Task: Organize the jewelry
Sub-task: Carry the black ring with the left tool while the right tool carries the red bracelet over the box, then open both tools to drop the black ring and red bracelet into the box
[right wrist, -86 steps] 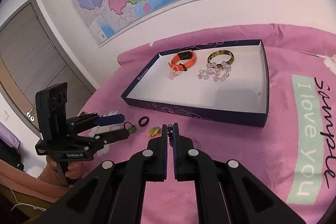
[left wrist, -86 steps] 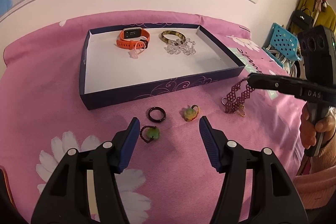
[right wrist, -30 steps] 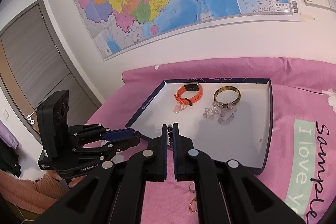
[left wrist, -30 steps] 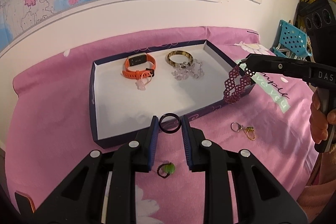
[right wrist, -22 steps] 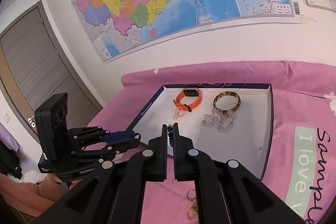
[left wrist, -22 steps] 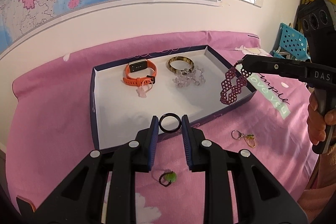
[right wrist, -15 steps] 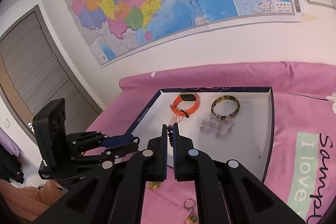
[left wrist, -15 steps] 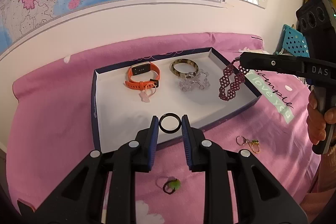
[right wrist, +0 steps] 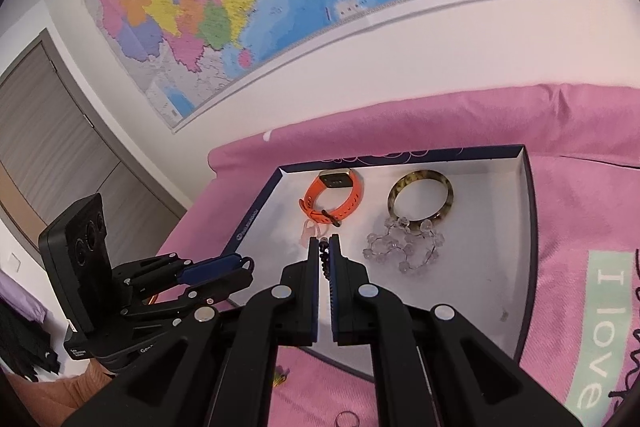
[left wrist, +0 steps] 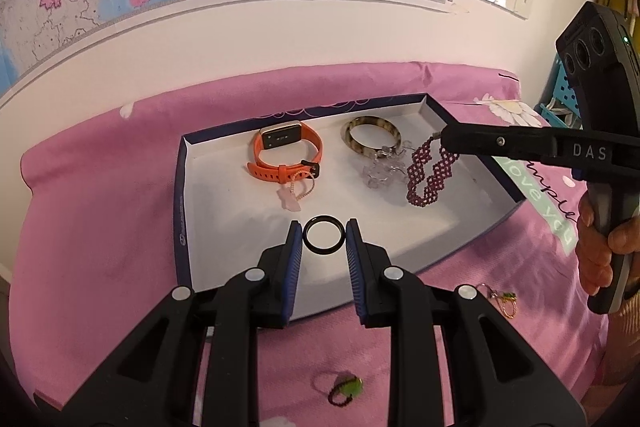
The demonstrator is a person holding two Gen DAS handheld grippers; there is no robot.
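Observation:
A shallow dark-blue tray [left wrist: 182,187] [right wrist: 530,227] with a white floor lies on the pink bedspread. My left gripper [left wrist: 324,241] is shut on a black ring [left wrist: 324,238], held above the tray's near part. My right gripper [right wrist: 324,247] [left wrist: 444,141] is shut on a maroon beaded bracelet [left wrist: 430,175] [right wrist: 323,251], which hangs over the tray's right half. Inside the tray lie an orange watch [left wrist: 286,155] [right wrist: 338,199], a tortoiseshell bangle [left wrist: 372,137] [right wrist: 420,197], a clear crystal bracelet [left wrist: 378,173] [right wrist: 404,247] and a small pink charm [left wrist: 292,197].
On the bedspread in front of the tray lie a green-bead ring [left wrist: 344,389] and a small gold ring trinket [left wrist: 500,301] [right wrist: 346,419]. A hand [left wrist: 604,251] grips the right tool. A map-covered wall stands behind the bed; a door [right wrist: 52,147] is at the left.
Both grippers moved forward over the tray. The maroon bracelet swung from the tray's right rim to above its floor near the crystal bracelet; the black ring now hangs over the tray's near part.

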